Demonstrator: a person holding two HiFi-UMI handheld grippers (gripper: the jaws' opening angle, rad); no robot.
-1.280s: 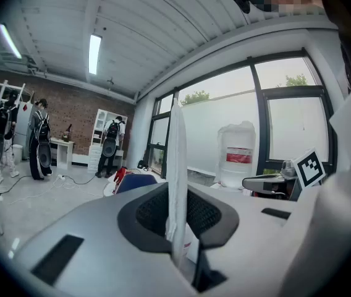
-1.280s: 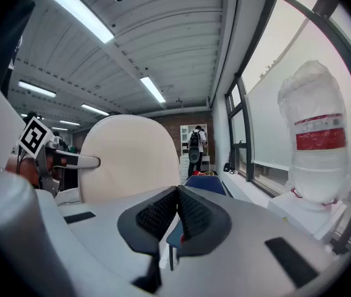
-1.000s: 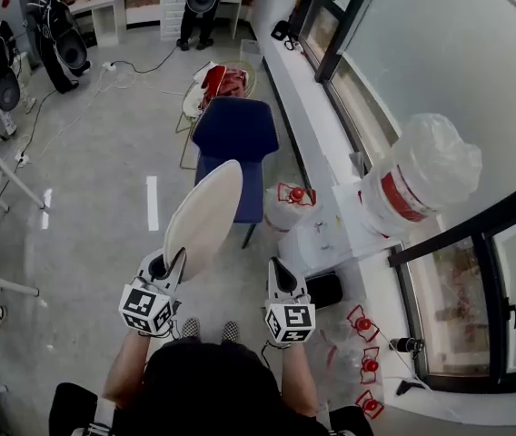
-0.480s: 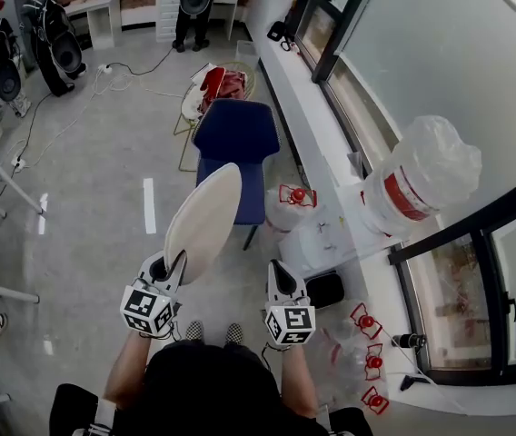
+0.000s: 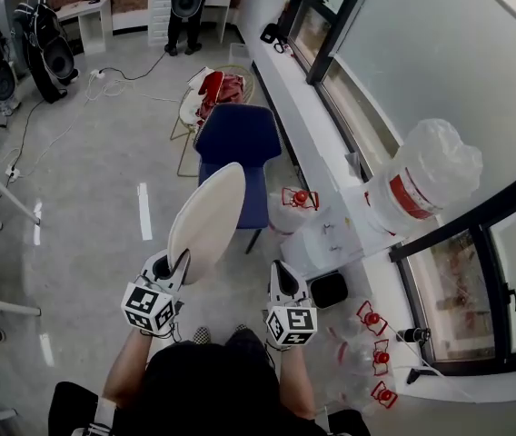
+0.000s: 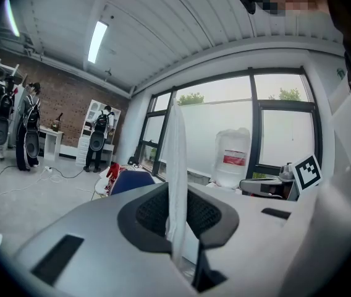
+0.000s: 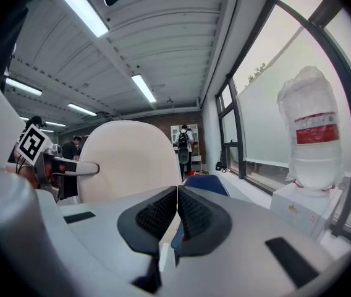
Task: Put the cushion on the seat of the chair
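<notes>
- Cream oval cushion stands on edge, pinched at its near rim by the left gripper. The left gripper view shows it as a thin upright sheet nipped between the two black pads.
- Seen from the head view, the cushion's long axis runs from that claw toward 1 o'clock, with its broad face turned to 3 o'clock, toward the right gripper.
- The right gripper hangs at 3 o'clock of the left one, well apart from the cushion. Its jaws are pressed together on nothing, and its own view shows the ribbed pads meeting.
- The blue chair stands at 12 o'clock of the cushion's far tip. In the head view the tip overlaps the chair's nearer blue panel, so the gap between them cannot be read.
- A large wrapped water bottle sits on the window ledge at 3 o'clock of the chair, off the likely path.
- Judgement: the carry is under way and the placing has not begun. The coming move likely turns on taking the cushion on toward 12 o'clock and rolling the left wrist, so that the upright oval drops flat onto the seat. The left hand alone bears the load, while the empty right hand is placed to steady the free edge.
</notes>
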